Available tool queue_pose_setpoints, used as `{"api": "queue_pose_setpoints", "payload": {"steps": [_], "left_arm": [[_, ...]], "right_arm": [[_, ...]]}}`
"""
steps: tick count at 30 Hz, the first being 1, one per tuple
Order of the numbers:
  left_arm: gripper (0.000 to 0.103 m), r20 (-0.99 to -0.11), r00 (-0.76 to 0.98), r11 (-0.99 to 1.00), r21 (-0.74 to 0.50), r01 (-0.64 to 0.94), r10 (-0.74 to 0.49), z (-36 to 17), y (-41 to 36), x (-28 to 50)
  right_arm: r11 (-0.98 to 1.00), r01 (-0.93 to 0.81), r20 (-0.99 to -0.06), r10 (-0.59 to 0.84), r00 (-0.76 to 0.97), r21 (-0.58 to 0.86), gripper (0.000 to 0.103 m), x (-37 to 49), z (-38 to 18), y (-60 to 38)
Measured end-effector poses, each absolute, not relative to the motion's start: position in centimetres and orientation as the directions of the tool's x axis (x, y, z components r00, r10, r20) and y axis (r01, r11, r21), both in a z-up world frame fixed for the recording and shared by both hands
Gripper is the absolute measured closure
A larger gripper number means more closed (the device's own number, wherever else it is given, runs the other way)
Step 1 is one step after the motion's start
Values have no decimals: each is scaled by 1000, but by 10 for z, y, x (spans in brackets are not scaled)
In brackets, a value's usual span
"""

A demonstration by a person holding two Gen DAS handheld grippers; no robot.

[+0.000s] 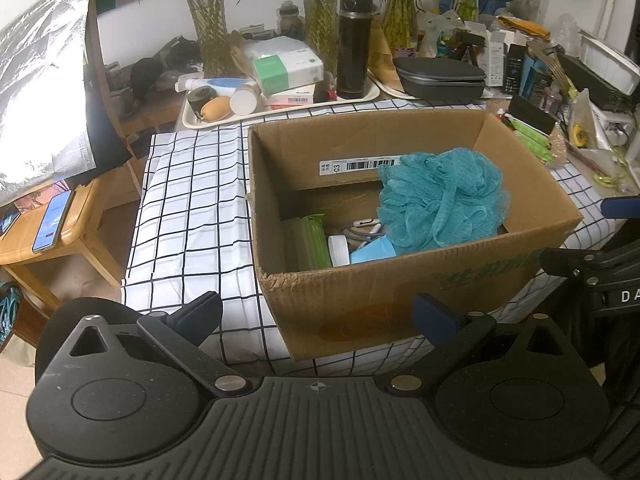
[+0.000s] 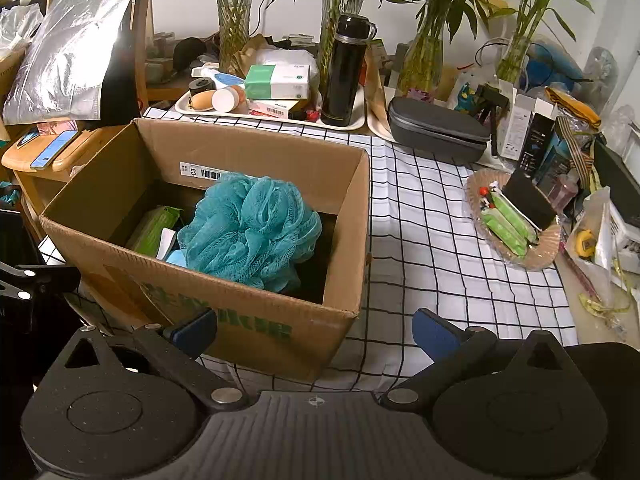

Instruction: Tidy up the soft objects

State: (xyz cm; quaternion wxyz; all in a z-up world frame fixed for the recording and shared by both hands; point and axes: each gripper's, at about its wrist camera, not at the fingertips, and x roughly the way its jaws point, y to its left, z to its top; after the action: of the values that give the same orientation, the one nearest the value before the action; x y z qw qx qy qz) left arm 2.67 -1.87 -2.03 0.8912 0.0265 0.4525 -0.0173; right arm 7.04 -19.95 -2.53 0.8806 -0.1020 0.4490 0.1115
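1. Left wrist view: teal mesh pouf (image 1: 440, 196) sat in the cardboard box (image 1: 400, 292), center-right of frame.
2. Left gripper (image 1: 318, 318) & right gripper (image 2: 314, 330): we had both w/ jaws wide, empty.
3. We judged pouf light, squashy; pinch bunched top.

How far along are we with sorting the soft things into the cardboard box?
Done: the teal bath pouf sits inside the cardboard box, on top of a green pack and other small items. In hand: nothing; the left tool and right tool are both open and empty, short of the box. Left: perhaps the green packets on the woven tray at the right.
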Motion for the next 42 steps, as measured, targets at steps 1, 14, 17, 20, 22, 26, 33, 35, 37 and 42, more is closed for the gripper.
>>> {"api": "queue_pose_setpoints", "payload": {"steps": [1, 14, 17, 20, 22, 26, 33, 35, 37, 42], "left_arm": [[0, -807, 590, 998, 31, 54, -7, -20, -19, 26], [0, -807, 590, 998, 30, 55, -9, -21, -19, 26], [0, -807, 590, 998, 29, 55, -9, -21, -19, 26], [0, -807, 590, 998, 31, 57, -9, -21, -20, 26], [0, -807, 591, 998, 36, 58, -5, -22, -21, 25], [0, -807, 590, 998, 35, 58, -6, -22, -20, 26], [0, -807, 590, 998, 32, 57, -8, -21, -18, 26], [0, -808, 589, 998, 32, 56, -7, -21, -18, 26], [0, -807, 590, 998, 31, 57, -9, -21, -18, 26], [0, -798, 603, 997, 21, 70, -26, -20, -17, 24]], "right_arm": [[954, -288, -814, 105, 572, -79, 0, 71, -25, -199], [955, -285, -812, 103, 575, -80, 0, 70, -24, -199], [955, -286, -811, 103, 575, -81, 0, 70, -24, -199], [955, -284, -811, 102, 575, -81, 0, 70, -24, -199], [955, -285, -811, 103, 576, -81, 0, 69, -24, -199], [954, -287, -811, 103, 575, -83, 0, 69, -24, -199], [955, -285, -811, 101, 576, -84, 0, 69, -25, -199], [955, -285, -812, 101, 576, -84, 0, 69, -25, -199], [955, -285, -811, 101, 576, -84, 0, 69, -25, -199], [955, -285, -811, 101, 576, -84, 0, 69, -25, -199]]}}
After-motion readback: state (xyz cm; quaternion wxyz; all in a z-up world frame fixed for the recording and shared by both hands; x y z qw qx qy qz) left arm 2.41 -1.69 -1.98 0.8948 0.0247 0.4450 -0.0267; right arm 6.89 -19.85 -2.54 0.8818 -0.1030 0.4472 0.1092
